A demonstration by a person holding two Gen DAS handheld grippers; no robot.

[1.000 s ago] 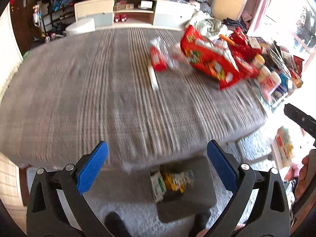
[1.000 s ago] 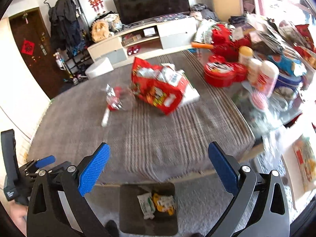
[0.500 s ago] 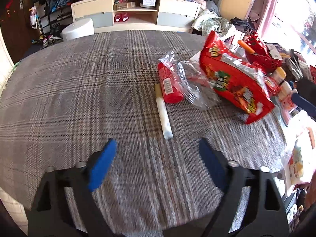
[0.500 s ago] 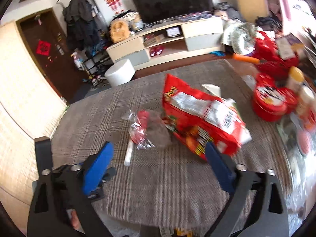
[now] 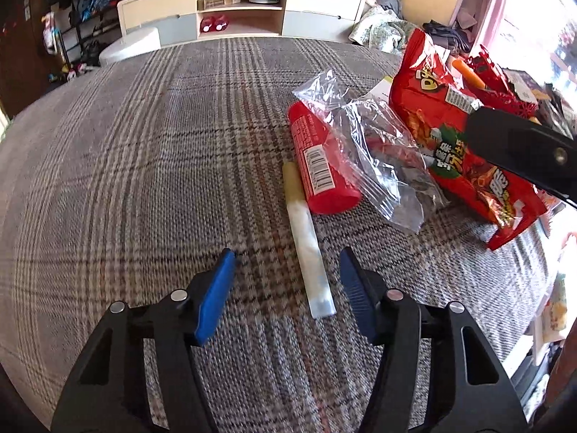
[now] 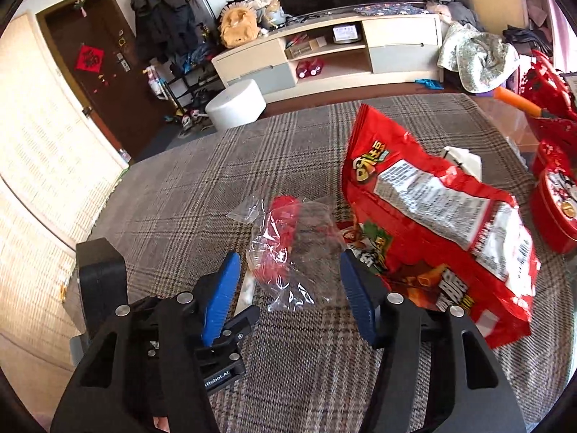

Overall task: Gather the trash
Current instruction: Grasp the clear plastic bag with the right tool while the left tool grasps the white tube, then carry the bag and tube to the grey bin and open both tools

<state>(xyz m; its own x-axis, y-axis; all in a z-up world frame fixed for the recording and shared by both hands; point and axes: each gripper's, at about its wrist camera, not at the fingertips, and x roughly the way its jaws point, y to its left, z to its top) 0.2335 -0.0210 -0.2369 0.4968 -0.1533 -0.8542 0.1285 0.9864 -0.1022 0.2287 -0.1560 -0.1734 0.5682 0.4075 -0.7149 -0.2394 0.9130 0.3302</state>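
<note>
Plaid-covered table (image 5: 144, 144), cream TV cabinet (image 6: 324, 50), dark door (image 6: 97, 72), bright window (image 5: 533, 18)

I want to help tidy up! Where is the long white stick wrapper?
In the left wrist view, the white stick wrapper lies on the plaid tablecloth, just ahead of the open left gripper, beside the red tube.

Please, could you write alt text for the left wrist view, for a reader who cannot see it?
The open left gripper hovers low over a plaid tablecloth, its blue pads either side of a pale stick wrapper. Beyond lie a red tube, a crumpled clear plastic bag and a large red snack bag.
</note>
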